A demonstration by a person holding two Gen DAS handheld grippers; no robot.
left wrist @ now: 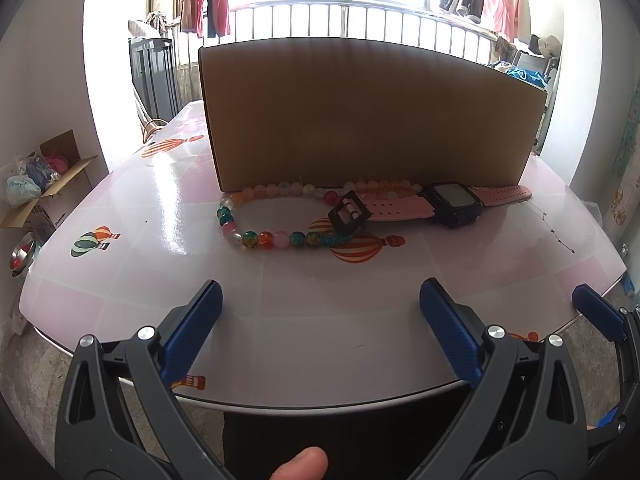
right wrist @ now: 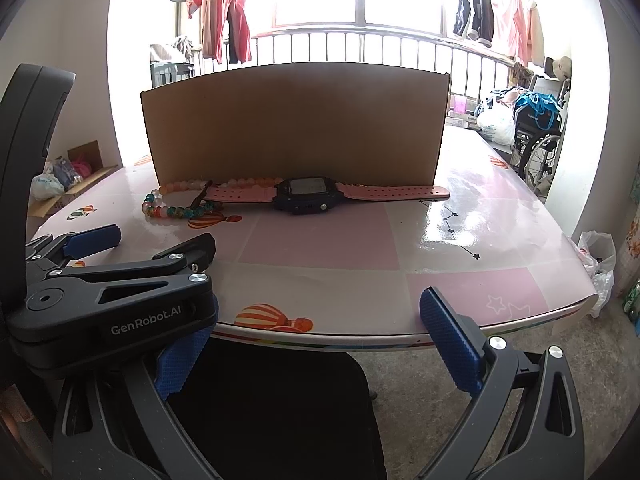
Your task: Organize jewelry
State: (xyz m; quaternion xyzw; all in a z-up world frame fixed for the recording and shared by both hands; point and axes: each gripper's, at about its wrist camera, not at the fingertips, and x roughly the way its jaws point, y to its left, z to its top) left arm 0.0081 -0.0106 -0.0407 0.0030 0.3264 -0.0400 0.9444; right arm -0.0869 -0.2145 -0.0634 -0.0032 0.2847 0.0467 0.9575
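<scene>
Left wrist view: both the left hand-held gripper [left wrist: 320,300] and right hand-held gripper [right wrist: 320,312] released near the pink surface [left wrist: 140,280] edge, bead necklace [left wrist: 256,236] and watch [left wrist: 452,202] lying against the cardboard box [left wrist: 368,112].

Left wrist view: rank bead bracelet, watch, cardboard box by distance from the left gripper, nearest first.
From the left gripper:
1. Bead bracelet, straight ahead, slightly left.
2. Watch, ahead to the right, its buckle end over the bracelet.
3. Cardboard box, standing behind both.
</scene>
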